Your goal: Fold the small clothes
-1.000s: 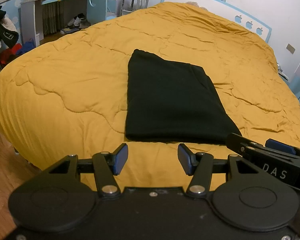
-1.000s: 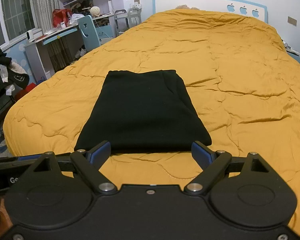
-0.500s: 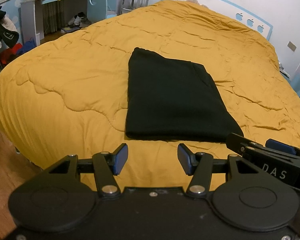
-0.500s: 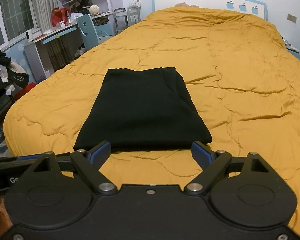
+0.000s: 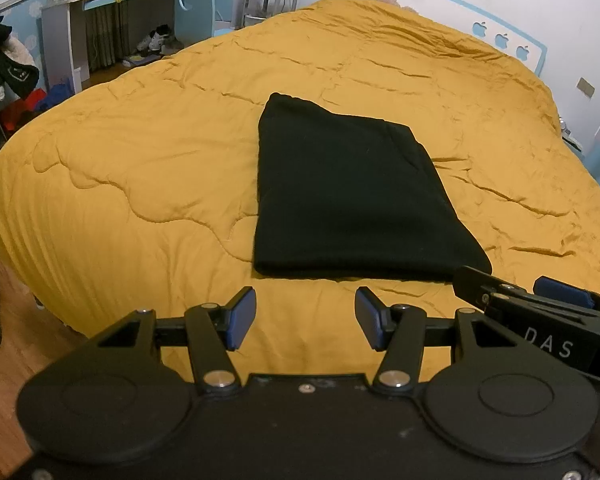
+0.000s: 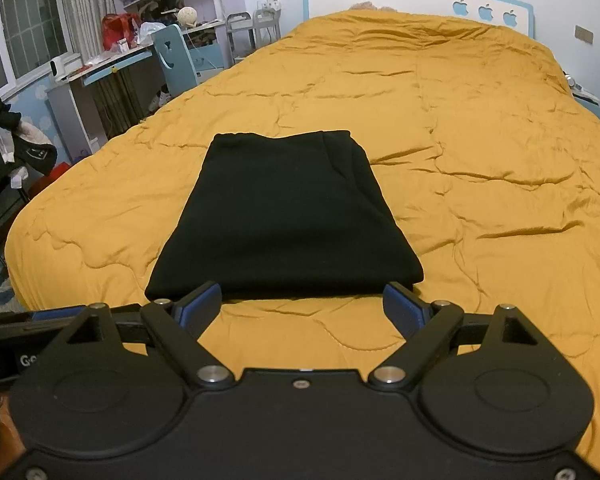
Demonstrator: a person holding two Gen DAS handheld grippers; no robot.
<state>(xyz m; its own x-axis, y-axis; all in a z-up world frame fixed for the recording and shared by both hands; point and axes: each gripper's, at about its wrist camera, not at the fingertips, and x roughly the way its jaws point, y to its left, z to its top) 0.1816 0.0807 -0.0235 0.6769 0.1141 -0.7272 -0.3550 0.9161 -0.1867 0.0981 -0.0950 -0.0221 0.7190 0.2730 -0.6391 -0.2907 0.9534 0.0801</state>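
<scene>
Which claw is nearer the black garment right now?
Right. The right claw sits at the black garment's near edge, fingertips overlapping it in view; the left claw hangs back, off its left corner.

A folded black garment of matt, fine-knit cloth (image 6: 284, 216) lay on a mustard-yellow quilted bed cover (image 6: 480, 128), its soft fabric faintly sheened and creased along stitched seams. The left gripper (image 5: 305, 322) and right gripper (image 6: 302, 307) showed matt black plastic bodies, bright metal screws and blue rubbery-looking pads (image 5: 242, 316). Glossy wooden floorboards (image 5: 16, 364) showed beside the bed.
</scene>
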